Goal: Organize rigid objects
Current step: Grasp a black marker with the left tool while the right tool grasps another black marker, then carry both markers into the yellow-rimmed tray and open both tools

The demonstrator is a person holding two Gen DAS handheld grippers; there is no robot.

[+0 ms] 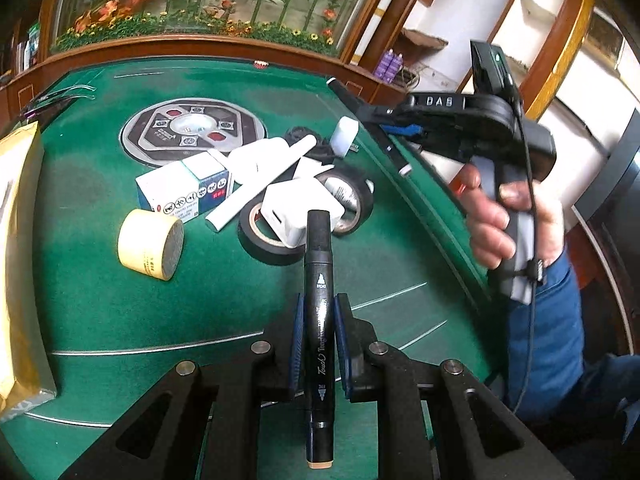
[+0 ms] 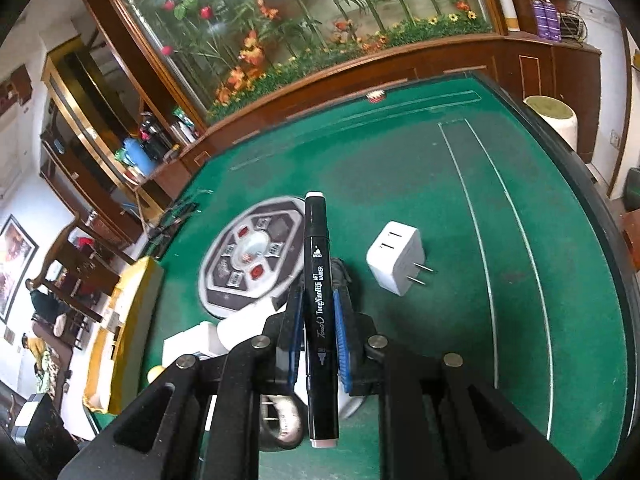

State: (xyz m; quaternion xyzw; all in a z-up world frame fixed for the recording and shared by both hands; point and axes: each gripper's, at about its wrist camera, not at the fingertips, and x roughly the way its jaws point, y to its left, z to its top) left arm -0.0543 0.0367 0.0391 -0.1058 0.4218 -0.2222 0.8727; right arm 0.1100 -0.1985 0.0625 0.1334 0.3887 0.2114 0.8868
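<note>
Nearest in the left wrist view, the left gripper (image 1: 318,344) is clenched on a black art marker (image 1: 319,320), its blue pads pressing both sides of the barrel. The marker runs lengthwise between the fingers, tan end cap toward the camera, black end pointing out over the green table (image 1: 100,312).

Past that tip lie 2 rolls of black tape (image 1: 264,236) with a white plug adapter (image 1: 290,216) resting on them. To their left a roll of yellow tape (image 1: 150,244) lies on its side, and behind it stands a white and blue box (image 1: 184,190). A white tube (image 1: 256,186) leans across the pile, with more small white pieces crowded behind it. A yellow padded envelope (image 1: 16,260) sits along the left edge. Farther back, the round control panel (image 1: 194,132) is set into the table's middle.

At the right of this view a hand (image 1: 504,216) with a blue sleeve holds the right gripper (image 1: 356,108) above the table, a second black marker (image 1: 372,128) slanting in its fingers.

In the right wrist view, that gripper (image 2: 318,344) grasps this marker (image 2: 320,320) the same way, pads tight on the barrel, pale cap nearest. Beyond it, a second white plug adapter (image 2: 396,256) lies alone on the felt, 2 prongs pointing right. A planter of artificial flowers (image 2: 304,40) lines the far wall.
</note>
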